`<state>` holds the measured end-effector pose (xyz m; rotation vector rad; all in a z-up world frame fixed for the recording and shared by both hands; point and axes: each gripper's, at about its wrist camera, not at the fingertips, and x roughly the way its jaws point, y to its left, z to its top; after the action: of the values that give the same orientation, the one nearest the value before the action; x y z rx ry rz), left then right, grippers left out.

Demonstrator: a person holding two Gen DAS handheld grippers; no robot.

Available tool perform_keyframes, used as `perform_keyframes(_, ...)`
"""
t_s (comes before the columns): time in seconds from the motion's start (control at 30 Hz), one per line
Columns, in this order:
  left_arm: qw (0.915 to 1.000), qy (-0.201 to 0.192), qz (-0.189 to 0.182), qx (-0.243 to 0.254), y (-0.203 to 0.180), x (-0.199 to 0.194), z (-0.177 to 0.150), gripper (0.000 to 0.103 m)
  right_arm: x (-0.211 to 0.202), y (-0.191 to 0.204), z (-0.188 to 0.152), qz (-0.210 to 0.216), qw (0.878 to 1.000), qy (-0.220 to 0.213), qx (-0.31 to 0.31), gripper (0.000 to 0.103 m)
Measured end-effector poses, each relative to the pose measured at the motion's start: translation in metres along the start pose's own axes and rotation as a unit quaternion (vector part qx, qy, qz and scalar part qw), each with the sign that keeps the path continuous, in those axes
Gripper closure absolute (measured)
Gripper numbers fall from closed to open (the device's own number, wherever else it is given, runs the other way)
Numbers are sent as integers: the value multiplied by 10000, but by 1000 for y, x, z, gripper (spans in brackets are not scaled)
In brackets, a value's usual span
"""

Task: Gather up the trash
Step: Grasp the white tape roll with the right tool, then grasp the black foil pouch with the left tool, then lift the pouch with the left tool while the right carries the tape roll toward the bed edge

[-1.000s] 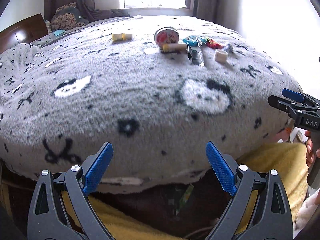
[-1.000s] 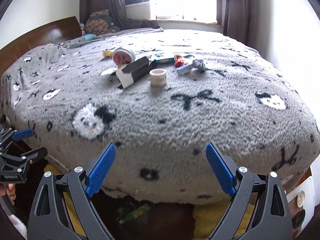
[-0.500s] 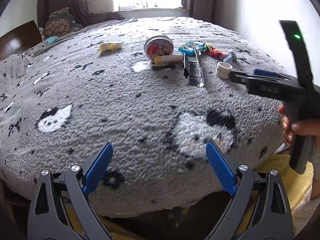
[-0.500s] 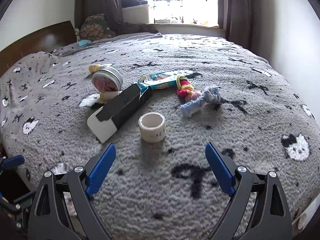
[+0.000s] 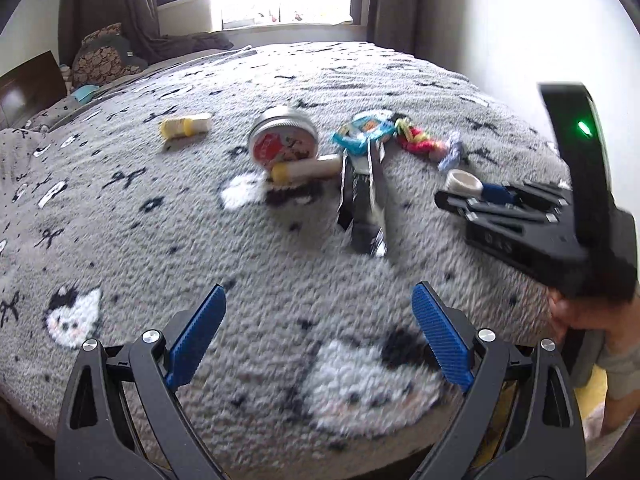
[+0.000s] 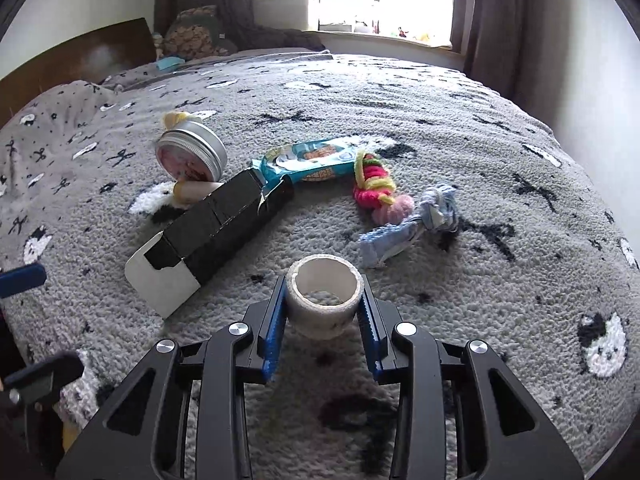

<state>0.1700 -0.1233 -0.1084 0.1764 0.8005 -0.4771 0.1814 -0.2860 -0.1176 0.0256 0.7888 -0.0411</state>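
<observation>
- Grey cat-print bed blanket (image 6: 460, 128) filled both frames.
- Right gripper (image 6: 322, 322) fingers clenched on tape roll (image 6: 324, 296), lower centre.
- Left gripper (image 5: 320, 332) fingers released, frame bottom.
- Black box (image 6: 224, 224) lay left of the roll.

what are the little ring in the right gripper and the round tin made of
Ring: looks like a near-empty tape roll, matte off-white cardboard core with a thin translucent wrap. The right gripper is shut on it. Tin: likely aluminium, with brushed silver sheen and a ridged screw rim.
</observation>
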Motion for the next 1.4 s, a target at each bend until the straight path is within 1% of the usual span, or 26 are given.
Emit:
perform_keyframes(0.1,9999,-31,-121,-46,-3,9,15,14,-15,-11,-4,4,10000,-69,67,69)
perform_keyframes(0.27,9999,49,-112,-66,-14,35,41,14,-40,-25,-16,30,9997,-189,161,69)
perform_keyframes(0.4,9995,295,-23,-85,-25,63,55,14,-54,-29,-27,40,9995,-245,218,69)
perform_keyframes(0.6,9975,670,142,-149,-31,100,59,16,-64,-33,-36,35,9992,-296,259,69)
perform_keyframes(0.63,9974,698,156,-121,-32,103,59,17,-66,-32,-37,27,9992,-298,250,69)
perform_keyframes(0.67,9973,713,164,-78,-33,106,59,23,-66,-31,-38,14,9993,-299,232,69)
perform_keyframes(0.7,9974,697,188,-30,-35,107,59,30,-67,-31,-39,6,9993,-297,221,69)
perform_keyframes(0.73,9975,681,178,14,-37,108,60,35,-67,-30,-41,6,9993,-294,216,69)
perform_keyframes(0.77,9976,677,161,42,-36,107,60,46,-68,-29,-42,5,9994,-288,211,69)
perform_keyframes(0.8,9977,667,142,63,-37,105,61,64,-68,-28,-43,8,9994,-276,209,69)
perform_keyframes(0.83,9976,666,136,99,-37,103,62,72,-68,-27,-44,12,9994,-269,211,69)
perform_keyframes(0.87,9975,667,172,136,-37,100,61,75,-69,-26,-45,12,9994,-267,208,69)
perform_keyframes(1.0,9975,636,146,279,-37,86,50,79,-75,-20,-47,-8,9994,-298,168,69)
perform_keyframes(1.2,9984,457,52,338,-29,52,19,80,-87,-10,-51,4,9992,-380,141,69)
perform_keyframes(1.4,9995,172,-8,255,-10,8,-14,80,-98,9,-55,113,9989,-452,31,69)
